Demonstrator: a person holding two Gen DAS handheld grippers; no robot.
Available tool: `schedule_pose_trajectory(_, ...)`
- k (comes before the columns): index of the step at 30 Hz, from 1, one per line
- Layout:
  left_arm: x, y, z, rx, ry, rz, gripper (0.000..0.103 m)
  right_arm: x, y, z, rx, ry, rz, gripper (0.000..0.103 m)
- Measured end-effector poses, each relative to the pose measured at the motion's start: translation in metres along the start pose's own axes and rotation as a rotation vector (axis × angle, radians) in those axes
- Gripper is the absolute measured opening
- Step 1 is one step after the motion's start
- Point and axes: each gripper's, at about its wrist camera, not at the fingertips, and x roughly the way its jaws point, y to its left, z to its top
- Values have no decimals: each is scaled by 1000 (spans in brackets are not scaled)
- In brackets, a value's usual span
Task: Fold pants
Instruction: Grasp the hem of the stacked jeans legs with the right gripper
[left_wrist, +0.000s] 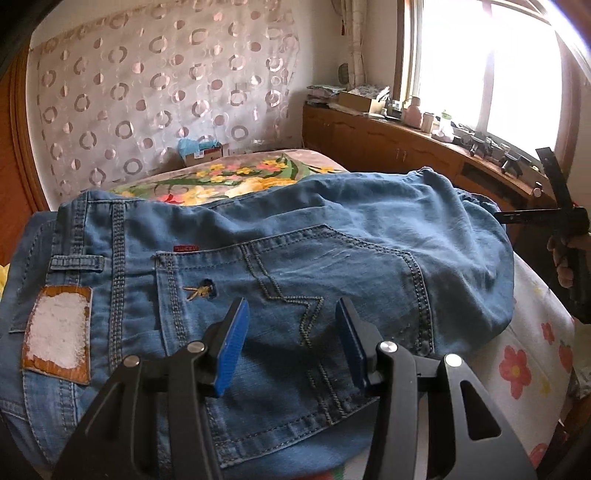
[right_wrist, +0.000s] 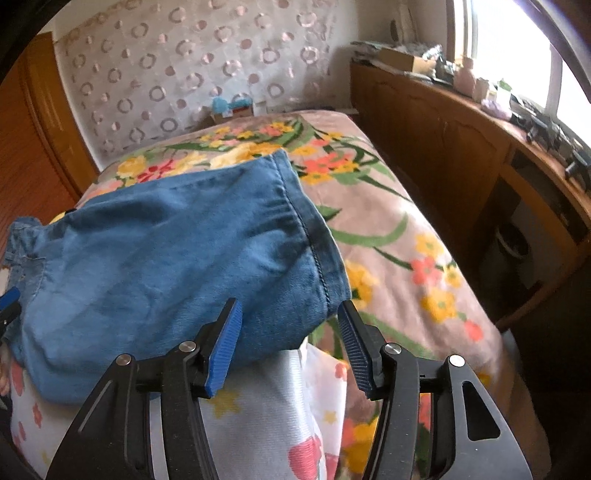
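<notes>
Blue jeans (left_wrist: 280, 258) lie folded on the bed, back side up, with a worn leather patch (left_wrist: 55, 332) at the waist on the left and a stitched back pocket (left_wrist: 295, 295) in the middle. My left gripper (left_wrist: 292, 306) hovers open just above that pocket, with nothing between its blue pads. In the right wrist view the hemmed leg end of the jeans (right_wrist: 177, 251) lies on top of the pile. My right gripper (right_wrist: 288, 310) stands open at its near corner, with the pads on either side of the denim but apart from it. A hand holds the right gripper (left_wrist: 569, 229) at the left wrist view's right edge.
A floral blanket (right_wrist: 388, 229) covers the bed, with a white flowered sheet (right_wrist: 258, 424) near me. A cluttered wooden cabinet (right_wrist: 443, 122) runs under the window on the right. A patterned curtain (left_wrist: 155, 92) hangs behind the bed, with a small box (left_wrist: 199, 151) at its foot.
</notes>
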Motion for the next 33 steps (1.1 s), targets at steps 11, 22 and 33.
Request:
schedule_pose_trajectory(11, -1, -2, 1, 1, -6, 9, 48, 13, -8, 1, 40, 53, 24, 45)
schedule_pose_trajectory(22, -1, 2, 1, -12, -5, 17, 48, -12, 3, 14, -36, -84, -10, 5)
schedule_pose_trajectory(33, 1, 7, 1, -32, -2, 33, 48, -57, 49, 34, -133, -218, 73, 5)
